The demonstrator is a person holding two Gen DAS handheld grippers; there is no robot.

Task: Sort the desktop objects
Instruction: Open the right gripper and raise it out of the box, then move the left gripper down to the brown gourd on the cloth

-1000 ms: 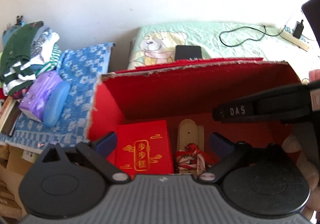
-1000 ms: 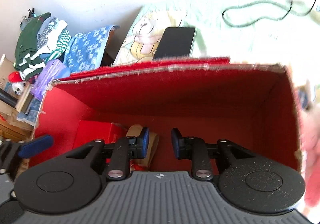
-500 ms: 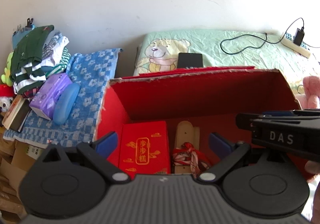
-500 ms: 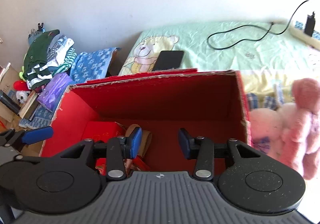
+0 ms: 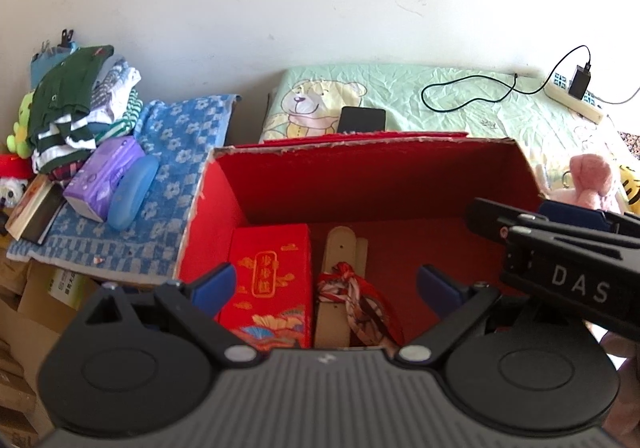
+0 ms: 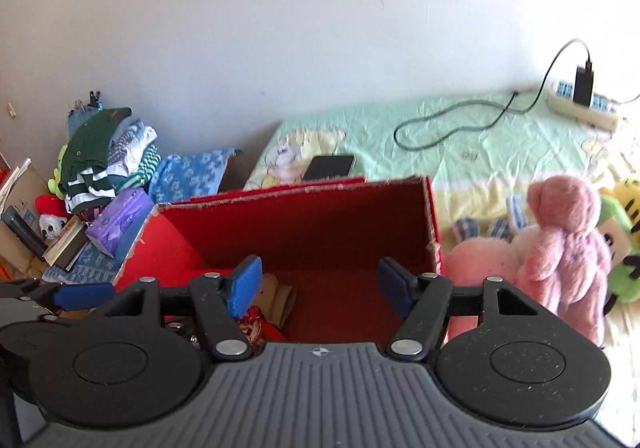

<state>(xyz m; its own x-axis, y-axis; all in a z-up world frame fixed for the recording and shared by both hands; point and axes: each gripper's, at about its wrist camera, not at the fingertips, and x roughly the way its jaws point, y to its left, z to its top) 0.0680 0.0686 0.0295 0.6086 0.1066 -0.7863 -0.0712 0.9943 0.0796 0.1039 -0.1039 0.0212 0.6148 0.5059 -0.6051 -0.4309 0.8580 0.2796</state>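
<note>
An open red cardboard box (image 5: 400,176) (image 6: 304,224) stands in front of me. Inside lie a red gift box with gold characters (image 5: 272,284), a beige strap-like piece (image 5: 340,248) and a red-and-white knotted cloth (image 5: 356,296). My left gripper (image 5: 324,284) is open and empty above the box's near side. My right gripper (image 6: 320,284) is open and empty above the box, and its body shows at the right of the left wrist view (image 5: 560,272). A pink plush toy (image 6: 560,248) lies right of the box.
A black phone (image 6: 330,167) lies on the green bear-print sheet (image 6: 460,152) behind the box. A cable and power strip (image 6: 580,108) lie at the back right. At left, a purple tissue pack (image 5: 104,176), a blue case (image 5: 132,192) and piled clothes (image 5: 76,108) rest on a blue towel.
My right gripper has opened wide and pulled up and back from the box, turning right so the pink plush shows. My left gripper has risen a little and stayed open.
</note>
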